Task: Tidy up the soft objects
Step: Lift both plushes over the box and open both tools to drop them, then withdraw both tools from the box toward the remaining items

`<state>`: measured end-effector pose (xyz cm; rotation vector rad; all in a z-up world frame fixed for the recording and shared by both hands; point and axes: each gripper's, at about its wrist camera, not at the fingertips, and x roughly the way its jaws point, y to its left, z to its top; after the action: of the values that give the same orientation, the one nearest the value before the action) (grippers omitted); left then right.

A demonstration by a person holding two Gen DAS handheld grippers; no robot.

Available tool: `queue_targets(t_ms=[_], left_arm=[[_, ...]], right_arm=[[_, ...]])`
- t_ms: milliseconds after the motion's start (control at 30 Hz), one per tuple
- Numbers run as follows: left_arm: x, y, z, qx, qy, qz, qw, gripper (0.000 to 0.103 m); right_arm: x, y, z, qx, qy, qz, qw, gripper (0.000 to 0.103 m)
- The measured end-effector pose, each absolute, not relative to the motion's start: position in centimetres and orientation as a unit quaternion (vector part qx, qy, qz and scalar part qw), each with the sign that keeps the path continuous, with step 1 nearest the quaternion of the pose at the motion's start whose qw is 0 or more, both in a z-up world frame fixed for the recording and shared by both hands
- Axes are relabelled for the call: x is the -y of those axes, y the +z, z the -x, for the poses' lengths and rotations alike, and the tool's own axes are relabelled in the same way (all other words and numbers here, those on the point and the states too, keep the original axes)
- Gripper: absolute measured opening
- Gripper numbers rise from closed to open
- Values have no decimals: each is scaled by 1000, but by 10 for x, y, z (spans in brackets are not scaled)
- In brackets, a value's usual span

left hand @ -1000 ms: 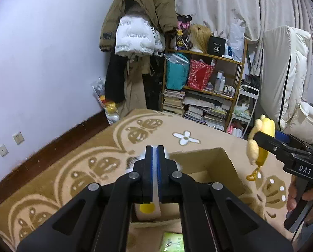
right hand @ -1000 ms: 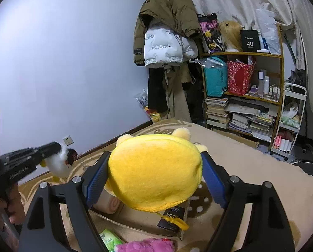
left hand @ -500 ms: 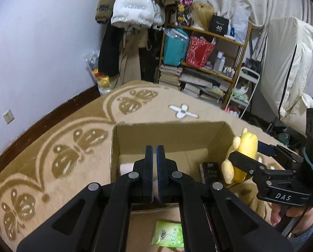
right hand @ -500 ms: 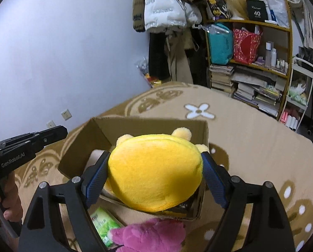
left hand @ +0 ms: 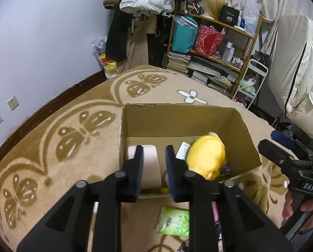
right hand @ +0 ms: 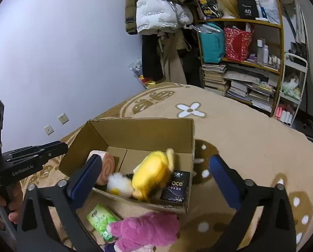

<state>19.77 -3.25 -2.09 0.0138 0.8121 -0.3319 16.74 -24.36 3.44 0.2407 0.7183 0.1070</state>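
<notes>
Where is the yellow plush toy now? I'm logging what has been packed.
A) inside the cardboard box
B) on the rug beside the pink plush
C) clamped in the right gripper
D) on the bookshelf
A: the yellow plush toy lies inside the cardboard box, and the right gripper stands wide open above it, holding nothing.

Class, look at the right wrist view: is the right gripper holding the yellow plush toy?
No: the right gripper is wide open, and the yellow plush toy lies inside the cardboard box.
</notes>
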Motion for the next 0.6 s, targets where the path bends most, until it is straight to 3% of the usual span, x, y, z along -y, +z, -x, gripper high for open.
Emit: queue_targets(t_ms=[33,100,233,300,600], left_arm=[[32,-19,-196,-393,-159,-7,906,39],[29,-14,-189,-385,-153,-6,910,63],[28,-3,-179,-373,-143,-17,917,79],[26,2,-174,-369,-135,-19,919,95],[14,20,-146,-351,-115,-20,929,101]], right_arm=[[245,36,-166,-350,51,-119,928,103],[246,38,-161,-350,46,-119,928,103],[247,43,-149,-349,38,-119,929,103],[249,45,-144,-350,35,-122,928,103],[248,62,-116,-341,35,-118,932,103]])
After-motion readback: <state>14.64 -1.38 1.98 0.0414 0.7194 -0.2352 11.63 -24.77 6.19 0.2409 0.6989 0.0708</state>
